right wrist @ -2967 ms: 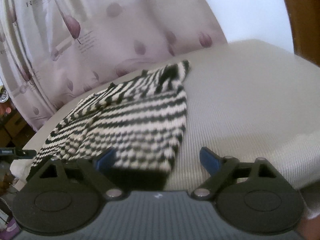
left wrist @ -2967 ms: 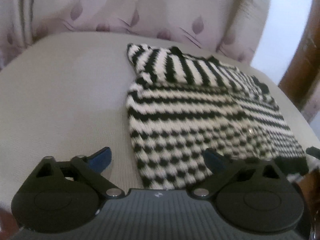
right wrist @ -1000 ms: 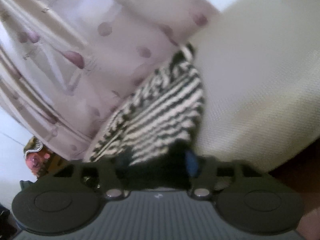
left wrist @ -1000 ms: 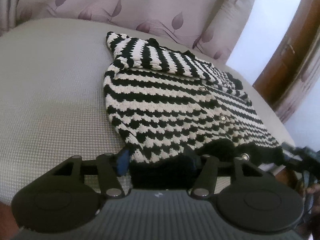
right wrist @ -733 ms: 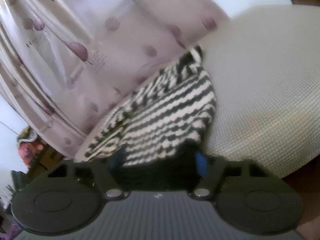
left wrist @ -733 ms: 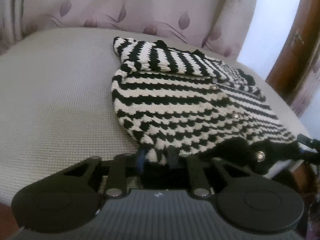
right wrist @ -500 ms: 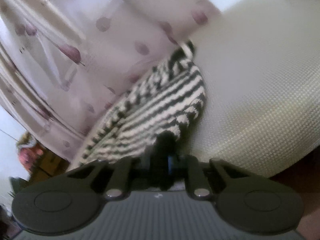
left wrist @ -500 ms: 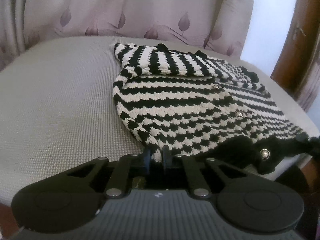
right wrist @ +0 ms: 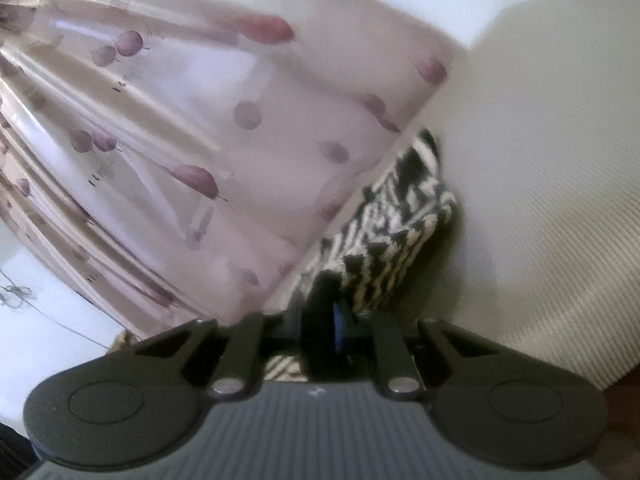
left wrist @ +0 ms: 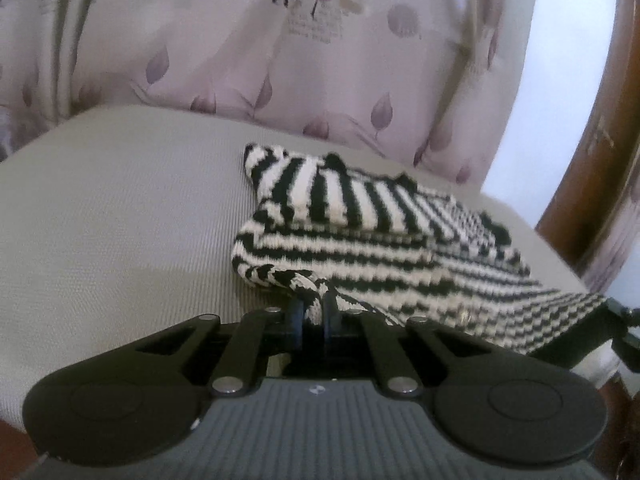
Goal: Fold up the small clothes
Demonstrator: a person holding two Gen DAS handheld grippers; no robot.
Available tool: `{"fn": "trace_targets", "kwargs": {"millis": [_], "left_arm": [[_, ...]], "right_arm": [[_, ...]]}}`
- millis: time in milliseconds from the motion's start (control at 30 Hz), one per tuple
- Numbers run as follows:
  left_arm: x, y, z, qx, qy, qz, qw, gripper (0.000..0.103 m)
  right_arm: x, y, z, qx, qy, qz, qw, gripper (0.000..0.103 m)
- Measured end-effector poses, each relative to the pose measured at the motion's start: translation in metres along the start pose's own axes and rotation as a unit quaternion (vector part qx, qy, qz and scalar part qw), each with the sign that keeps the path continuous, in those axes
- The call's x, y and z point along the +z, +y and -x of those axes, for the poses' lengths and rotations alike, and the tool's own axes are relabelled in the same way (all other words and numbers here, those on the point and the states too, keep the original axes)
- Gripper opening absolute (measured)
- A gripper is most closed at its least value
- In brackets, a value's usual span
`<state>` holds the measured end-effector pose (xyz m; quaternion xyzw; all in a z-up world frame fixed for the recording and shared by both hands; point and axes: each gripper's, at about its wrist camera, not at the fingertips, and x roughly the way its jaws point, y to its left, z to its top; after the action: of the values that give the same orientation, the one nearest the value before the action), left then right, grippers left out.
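Knit cardigan's [left wrist: 360,240] button, left view only

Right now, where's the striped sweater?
The striped sweater lies on the grey cushion, right of centre in the left wrist view, below the leaf-print curtain. Its near hem is pinched by the left tongs and right tongs.

1. The right wrist view is smeared by motion; the curtain [right wrist: 168,152] prints read only as soft purple blots.
2. The striped knit top [right wrist: 392,232] shows there as a narrow blurred strip; its near hem vanishes behind the right hand-held gripper [right wrist: 325,326].
3. In the left wrist view, the top's near corner disappears inside the left hand-held gripper [left wrist: 312,316]; the curtain's lettering is too blurred to read.
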<state>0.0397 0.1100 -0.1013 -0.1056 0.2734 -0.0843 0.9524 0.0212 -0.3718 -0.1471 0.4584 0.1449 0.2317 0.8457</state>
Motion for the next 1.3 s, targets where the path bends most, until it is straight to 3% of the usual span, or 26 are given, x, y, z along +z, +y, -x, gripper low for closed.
{"fn": "trace_targets", "kwargs": {"millis": [233, 400, 433, 500, 533, 633, 733, 833, 900, 933, 1000, 1067, 1133, 1300], "left_arm": [[0.022, -0.007, -0.001, -0.004, -0.023, 0.007, 0.9997, 0.009], [0.022, -0.011, -0.002, -0.006, -0.014, -0.001, 0.9999, 0.009], [0.018, -0.011, -0.002, -0.004, -0.011, -0.003, 0.9999, 0.009], [0.012, -0.007, -0.004, -0.002, -0.002, -0.003, 1.0000, 0.009], [0.009, -0.005, -0.004, -0.003, 0.002, 0.001, 1.0000, 0.009], [0.004, 0.002, -0.008, -0.001, 0.013, 0.018, 0.9998, 0.009], [0.004, 0.005, -0.008, -0.002, 0.014, 0.025, 0.9996, 0.009], [0.002, 0.004, -0.007, -0.001, 0.013, 0.014, 0.9998, 0.009], [0.001, 0.005, -0.007, -0.001, 0.014, 0.014, 0.9998, 0.009], [0.000, 0.007, -0.008, -0.003, 0.016, 0.018, 0.9997, 0.009], [-0.002, 0.010, -0.010, -0.002, 0.021, 0.023, 0.9995, 0.009], [-0.005, 0.013, -0.012, -0.003, 0.027, 0.027, 0.9993, 0.009], [-0.007, 0.015, -0.014, -0.005, 0.033, 0.029, 0.9990, 0.009], [-0.009, 0.020, -0.018, -0.012, 0.047, 0.031, 0.9983, 0.009]], "right_arm": [[0.024, 0.017, -0.007, 0.022, -0.017, 0.012, 1.000, 0.011], [0.032, 0.017, 0.000, -0.035, -0.008, 0.034, 0.999, 0.013], [0.030, 0.016, 0.001, -0.063, 0.002, 0.047, 0.997, 0.014], [0.025, 0.007, 0.005, -0.104, 0.009, 0.040, 0.994, 0.021], [0.022, 0.001, 0.005, -0.104, 0.019, 0.026, 0.994, 0.032], [0.010, -0.002, 0.001, -0.125, 0.033, 0.022, 0.991, 0.082], [0.002, 0.006, -0.007, -0.170, 0.035, 0.074, 0.982, 0.085], [-0.003, 0.000, -0.015, -0.189, 0.047, 0.089, 0.977, 0.084], [-0.009, -0.006, -0.019, -0.178, 0.061, 0.083, 0.979, 0.082], [-0.015, -0.006, -0.022, -0.176, 0.068, 0.090, 0.978, 0.077], [-0.028, 0.002, -0.030, -0.181, 0.079, 0.130, 0.972, 0.052], [-0.034, -0.001, -0.033, -0.169, 0.089, 0.118, 0.974, 0.023], [-0.034, -0.006, -0.033, -0.159, 0.087, 0.096, 0.979, 0.014], [-0.023, -0.019, -0.021, -0.092, 0.056, 0.006, 0.994, 0.012]]}}
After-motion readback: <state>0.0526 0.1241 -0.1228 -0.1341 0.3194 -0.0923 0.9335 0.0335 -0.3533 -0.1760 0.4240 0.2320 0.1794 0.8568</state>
